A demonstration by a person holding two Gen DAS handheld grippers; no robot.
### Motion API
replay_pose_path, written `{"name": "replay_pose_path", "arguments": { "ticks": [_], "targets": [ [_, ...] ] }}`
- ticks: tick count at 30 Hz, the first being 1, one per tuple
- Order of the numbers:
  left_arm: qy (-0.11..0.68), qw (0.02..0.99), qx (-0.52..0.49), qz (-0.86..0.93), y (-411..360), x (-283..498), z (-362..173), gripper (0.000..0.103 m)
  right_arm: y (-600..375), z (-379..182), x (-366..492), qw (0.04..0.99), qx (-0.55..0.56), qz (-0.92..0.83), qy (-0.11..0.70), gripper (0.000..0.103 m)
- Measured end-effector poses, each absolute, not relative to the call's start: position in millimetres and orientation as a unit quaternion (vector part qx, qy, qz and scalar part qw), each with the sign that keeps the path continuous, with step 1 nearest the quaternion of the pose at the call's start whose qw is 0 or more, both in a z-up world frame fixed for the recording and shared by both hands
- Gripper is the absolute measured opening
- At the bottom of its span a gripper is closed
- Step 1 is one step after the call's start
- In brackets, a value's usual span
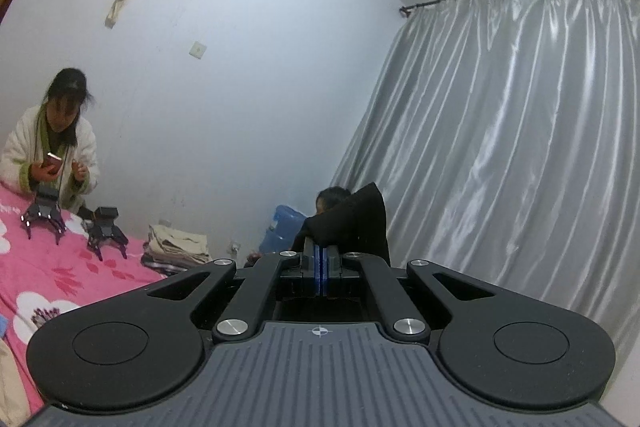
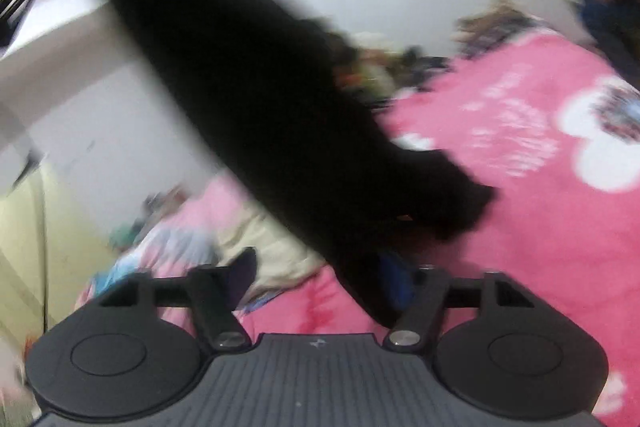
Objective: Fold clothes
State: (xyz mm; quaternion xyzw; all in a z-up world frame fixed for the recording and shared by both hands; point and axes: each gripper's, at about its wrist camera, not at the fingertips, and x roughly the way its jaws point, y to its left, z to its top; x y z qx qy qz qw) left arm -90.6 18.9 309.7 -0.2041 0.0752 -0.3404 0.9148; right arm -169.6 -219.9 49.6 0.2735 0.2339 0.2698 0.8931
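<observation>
in the left wrist view the left gripper (image 1: 322,277) points level across the room with its fingers (image 1: 310,273) pressed fully together, and a black garment (image 1: 352,223) bunches up right at their tips; whether cloth is truly pinched between the blue pads cannot be told from here, though it looks likely. to do this step well, the garment probably needs lifting high enough to hang free and straight before it is laid flat on the bed (image 1: 60,279), so the edges can be matched. beyond it are a silver curtain (image 1: 520,147), a blue water jug (image 1: 286,227) by the wall, a stack of folded clothes (image 1: 176,251), 2 spare grippers (image 1: 72,223) lying on the pink cover, and a person in a white robe (image 1: 52,147) looking at a phone; all are well apart from the work. in the right wrist view, badly blurred, the right gripper (image 2: 324,279) tilts slightly down with its fingers (image 2: 244,275) about half open; the garment (image 2: 256,95) hangs as a long dark strip running diagonally down between them, but no pad is clearly pressing it. a cream cloth (image 2: 276,251) lying on the bed (image 2: 540,227) below could get in the way of a flat fold.
</observation>
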Motion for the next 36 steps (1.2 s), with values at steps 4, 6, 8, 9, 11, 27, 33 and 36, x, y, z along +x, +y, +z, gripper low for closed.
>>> {"name": "replay_pose_path", "arguments": {
  "ticks": [4,6,8,9,11,27,33,36],
  "targets": [
    [0.071,0.922,-0.196,-0.326,24.6,-96.4,310.4,0.0,-216.6,52.3,-167.8,0.914,0.249,0.203,0.249,0.004],
    [0.062,0.926,-0.195,-0.317,31.1,-99.5,311.2,0.0,-224.0,63.8,-178.7,0.933,0.224,0.17,0.226,0.003],
    [0.052,0.927,-0.207,-0.308,41.7,-101.4,313.4,0.0,-234.9,81.1,-190.2,0.952,0.2,0.124,0.196,0.003],
    [0.048,0.928,-0.214,-0.303,47.0,-102.3,314.4,0.0,-241.4,90.1,-192.4,0.96,0.19,0.102,0.18,0.003],
    [0.04,0.928,-0.225,-0.293,57.3,-103.6,314.8,0.0,-256.7,114.1,-195.5,0.971,0.176,0.073,0.144,0.003],
    [-0.027,0.931,-0.293,-0.215,124.5,-137.8,352.7,0.0,-313.3,347.7,-241.3,0.994,0.049,-0.018,-0.095,0.003],
    [-0.047,0.923,-0.323,-0.204,146.1,-157.2,370.0,0.0,-291.8,409.0,-260.8,0.989,0.003,-0.026,-0.146,0.003],
    [-0.062,0.926,-0.316,-0.198,153.0,-170.8,381.8,0.0,-281.0,431.5,-274.2,0.985,-0.011,-0.028,-0.167,0.003]
  ]
}}
